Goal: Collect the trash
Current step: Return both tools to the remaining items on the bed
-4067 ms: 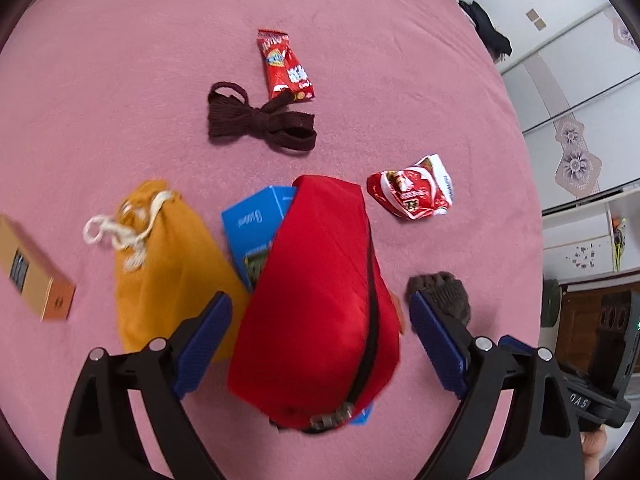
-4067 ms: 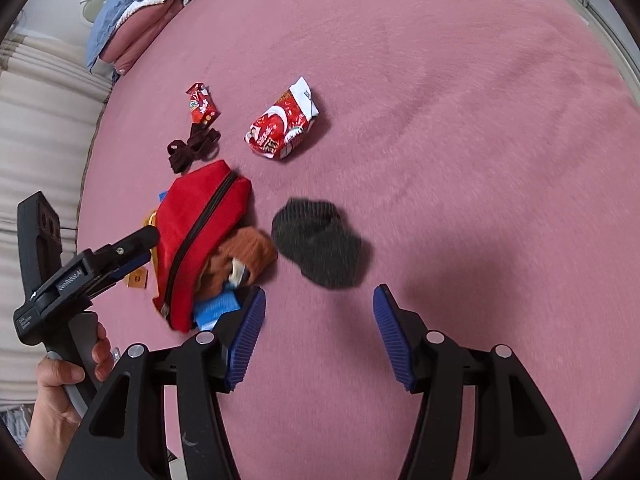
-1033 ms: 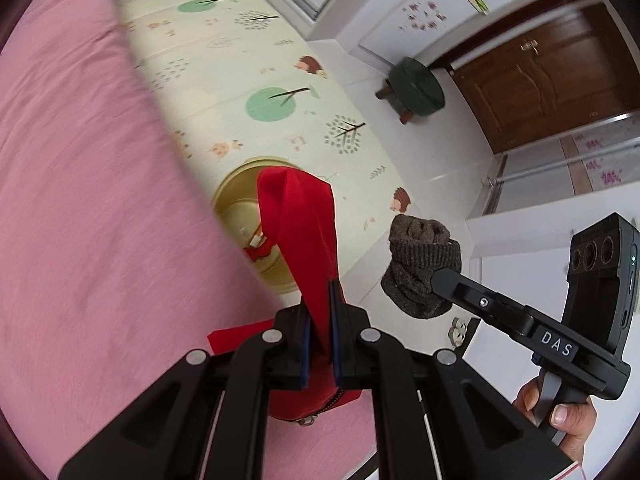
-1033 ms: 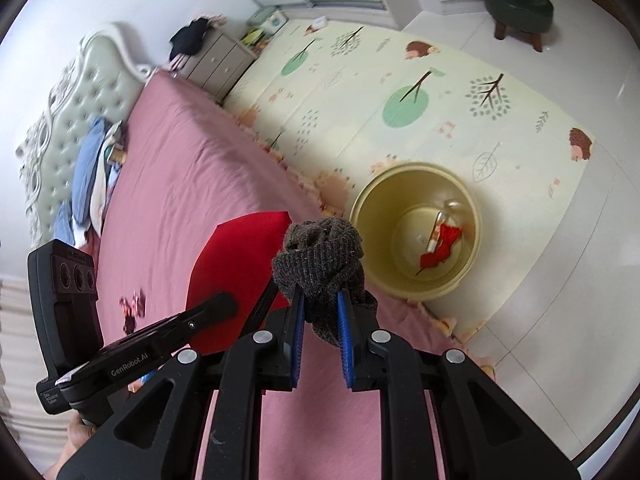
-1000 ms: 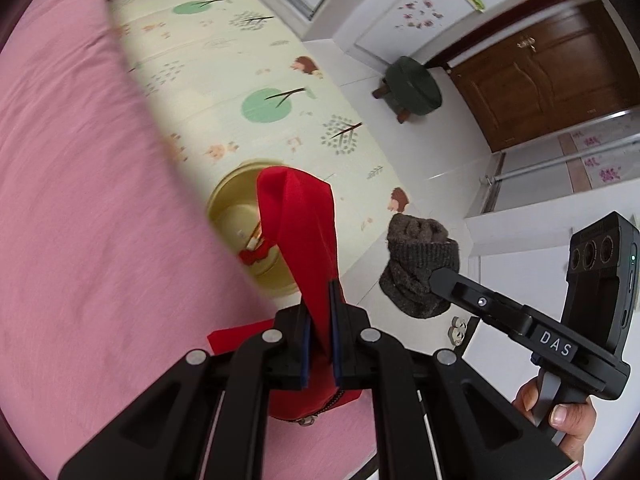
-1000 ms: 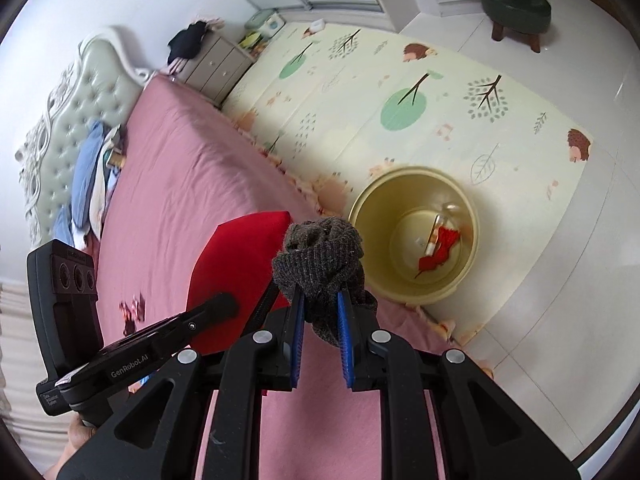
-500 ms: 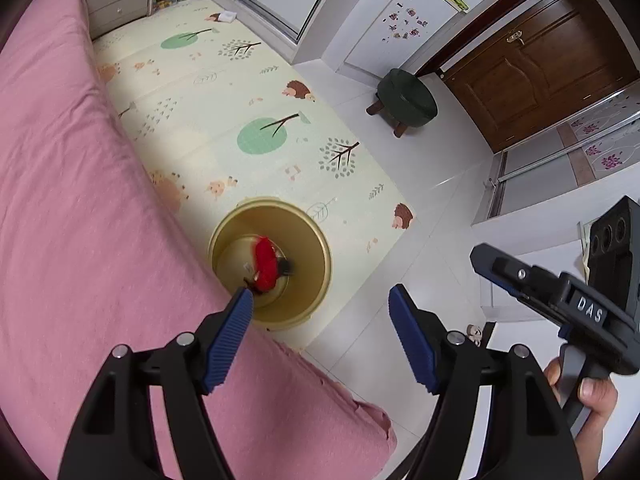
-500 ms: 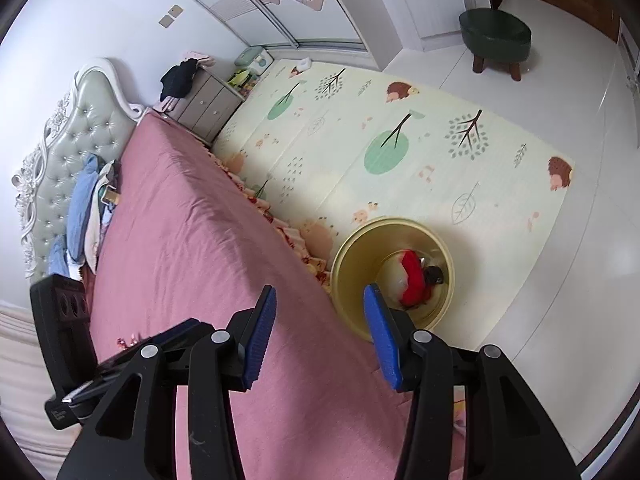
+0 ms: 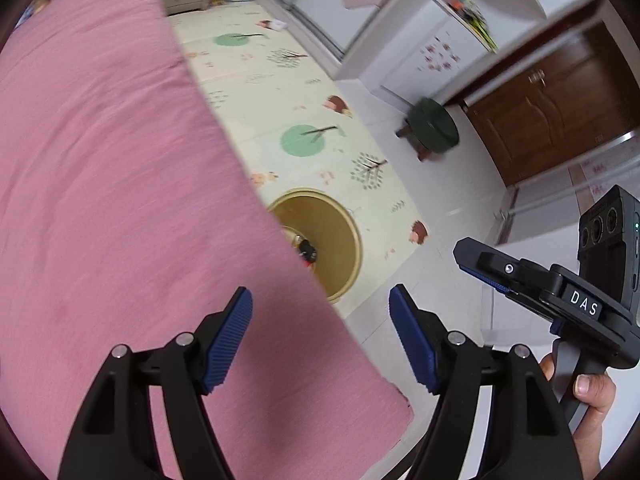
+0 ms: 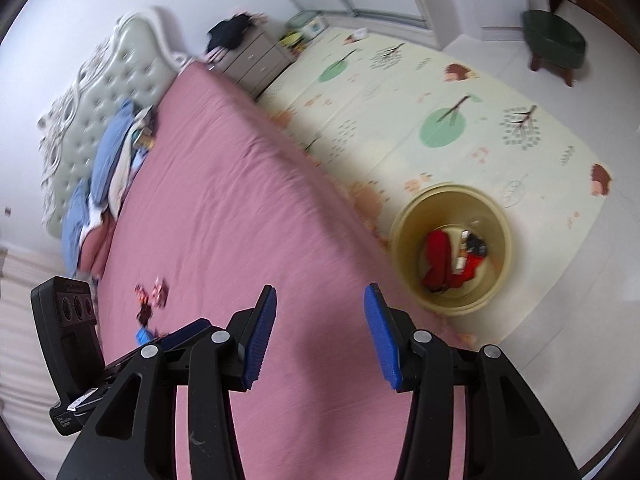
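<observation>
Two grippers are held over the pink bed (image 9: pixel 104 200), both with fingers spread and nothing between them. The left gripper (image 9: pixel 320 332) is seen at the bed's near edge, the right gripper (image 10: pixel 320 328) just right of it. On the bed's far left, small wrappers (image 10: pixel 150 294) are left lying. On the floor mat (image 10: pixel 460 92) to the right, beside the bed, a yellow bin (image 10: pixel 500 216) is seen holding a red pouch (image 10: pixel 438 256) and a dark item (image 10: pixel 476 244).

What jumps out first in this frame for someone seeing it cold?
The big pink bed fills the left of both views. Beside it on the tree-print play mat stands a yellow bin with a red pouch inside. Both grippers, left and right, are open and hold nothing.
</observation>
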`<state>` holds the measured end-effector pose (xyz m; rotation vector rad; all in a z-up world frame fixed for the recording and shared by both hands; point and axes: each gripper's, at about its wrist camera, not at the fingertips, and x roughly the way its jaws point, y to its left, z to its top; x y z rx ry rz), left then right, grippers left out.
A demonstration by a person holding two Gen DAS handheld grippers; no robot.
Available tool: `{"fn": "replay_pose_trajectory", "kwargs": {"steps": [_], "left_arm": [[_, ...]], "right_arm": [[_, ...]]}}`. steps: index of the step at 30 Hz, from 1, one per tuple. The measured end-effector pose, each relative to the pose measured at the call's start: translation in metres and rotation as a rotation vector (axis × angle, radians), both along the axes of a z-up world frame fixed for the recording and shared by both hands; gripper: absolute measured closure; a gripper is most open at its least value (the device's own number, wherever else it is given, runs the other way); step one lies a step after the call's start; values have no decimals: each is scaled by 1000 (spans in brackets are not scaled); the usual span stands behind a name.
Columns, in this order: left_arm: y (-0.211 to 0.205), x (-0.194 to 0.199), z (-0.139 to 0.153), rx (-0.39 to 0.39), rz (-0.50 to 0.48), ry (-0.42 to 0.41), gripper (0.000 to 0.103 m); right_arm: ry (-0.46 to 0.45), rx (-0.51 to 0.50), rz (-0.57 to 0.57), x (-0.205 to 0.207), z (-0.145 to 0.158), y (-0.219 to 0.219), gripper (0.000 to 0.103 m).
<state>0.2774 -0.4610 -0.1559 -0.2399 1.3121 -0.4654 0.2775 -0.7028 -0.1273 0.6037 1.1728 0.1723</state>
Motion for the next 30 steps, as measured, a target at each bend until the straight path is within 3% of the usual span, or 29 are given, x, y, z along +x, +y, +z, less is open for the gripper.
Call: {"fn": "replay_pose_trajectory", "kwargs": {"steps": [20,30], "left_arm": [[288,-110,-10,43,452,31,32],[416,-143,-20,96,635,39,30]], "right_arm": [[69,18,490,-26,-21,300,57],[86,29,665,-37,-30,427,57]]}}
